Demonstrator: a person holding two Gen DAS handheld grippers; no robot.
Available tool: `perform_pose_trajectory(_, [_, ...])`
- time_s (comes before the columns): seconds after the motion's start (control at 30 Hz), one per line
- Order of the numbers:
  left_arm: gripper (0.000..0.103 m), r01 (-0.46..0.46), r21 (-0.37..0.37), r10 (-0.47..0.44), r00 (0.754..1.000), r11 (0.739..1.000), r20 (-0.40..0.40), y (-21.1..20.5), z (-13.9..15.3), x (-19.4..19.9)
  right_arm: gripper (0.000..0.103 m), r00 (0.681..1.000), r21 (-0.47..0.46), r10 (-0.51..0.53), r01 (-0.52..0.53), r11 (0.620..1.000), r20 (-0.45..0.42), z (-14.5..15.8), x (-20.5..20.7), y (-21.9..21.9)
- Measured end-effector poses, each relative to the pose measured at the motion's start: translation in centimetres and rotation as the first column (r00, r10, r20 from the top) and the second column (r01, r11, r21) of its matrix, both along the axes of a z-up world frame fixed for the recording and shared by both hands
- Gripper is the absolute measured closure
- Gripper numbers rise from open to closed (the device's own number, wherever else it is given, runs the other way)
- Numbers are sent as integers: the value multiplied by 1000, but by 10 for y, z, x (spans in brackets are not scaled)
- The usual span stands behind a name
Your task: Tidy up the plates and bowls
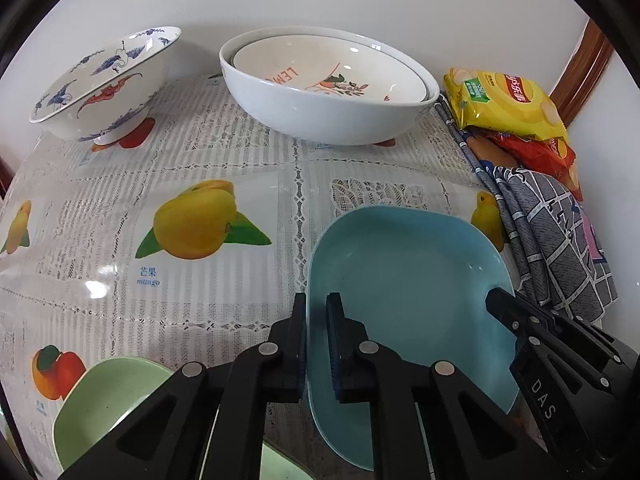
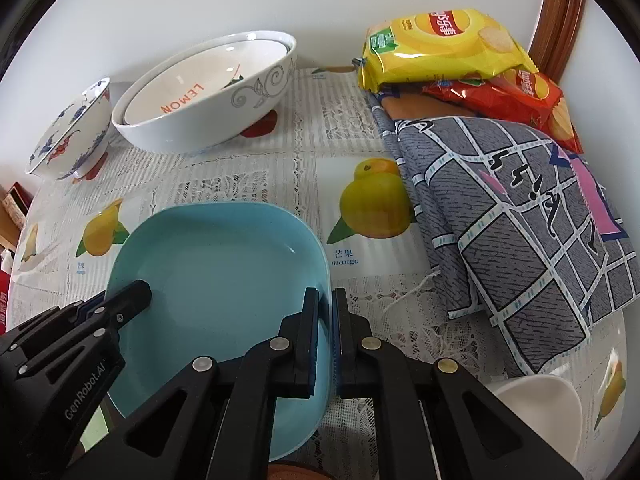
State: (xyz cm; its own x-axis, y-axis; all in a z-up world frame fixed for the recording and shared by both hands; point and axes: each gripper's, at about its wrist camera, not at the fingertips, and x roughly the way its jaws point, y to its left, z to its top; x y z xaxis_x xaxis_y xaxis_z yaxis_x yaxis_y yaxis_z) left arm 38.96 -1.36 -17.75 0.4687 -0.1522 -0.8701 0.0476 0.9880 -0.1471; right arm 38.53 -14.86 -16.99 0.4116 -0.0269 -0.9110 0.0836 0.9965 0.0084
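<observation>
A light blue square plate (image 1: 404, 280) (image 2: 224, 276) is held between both grippers above the fruit-print tablecloth. My left gripper (image 1: 317, 336) is shut on its left rim. My right gripper (image 2: 325, 332) is shut on its right rim; it also shows in the left wrist view (image 1: 532, 332). A large white bowl (image 1: 320, 116) (image 2: 192, 128) holds a smaller "LEMON" bowl (image 1: 332, 68) (image 2: 200, 84) at the back. A blue-and-red patterned footed bowl (image 1: 100, 84) (image 2: 68, 136) stands at the back left. A green plate (image 1: 104, 404) lies below my left gripper.
Yellow and red crisp bags (image 2: 448, 44) (image 1: 508, 104) and a grey checked cloth (image 2: 520, 216) (image 1: 556, 240) lie along the right side. A white dish (image 2: 536, 412) sits at the lower right. A white wall stands behind the table.
</observation>
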Motion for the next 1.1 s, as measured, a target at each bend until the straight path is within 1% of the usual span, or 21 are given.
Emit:
perform_pose_trajectory(0.17, [94, 5, -18, -5, 999, 1000, 34, 5, 22, -10, 97, 999, 15, -1, 0, 1000, 38, 18, -8, 0])
perform_pose_trajectory(0.23, [94, 11, -36, -9, 999, 999, 51, 7, 33, -17, 97, 998, 20, -7, 6, 1000, 59, 28, -12, -1])
perform_pose_trajectory(0.33, [95, 19, -41, -16, 997, 999, 80, 8, 47, -27, 97, 996, 41, -15, 11, 999, 87, 45, -21, -6])
perform_pose_trajectory(0.6, [95, 38, -50, -31, 990, 998, 136, 4, 86, -63, 98, 988, 61, -42, 33, 998, 148, 89, -58, -10])
perform_pose_trajectory(0.87, [95, 54, -64, -43, 984, 996, 171, -1, 113, -101, 98, 977, 75, -71, 57, 996, 199, 124, -99, -19])
perform_pose_trajectory(1.1, [95, 59, -67, -45, 980, 996, 192, -2, 127, -129, 98, 970, 81, -85, 68, 994, 229, 141, -130, -23])
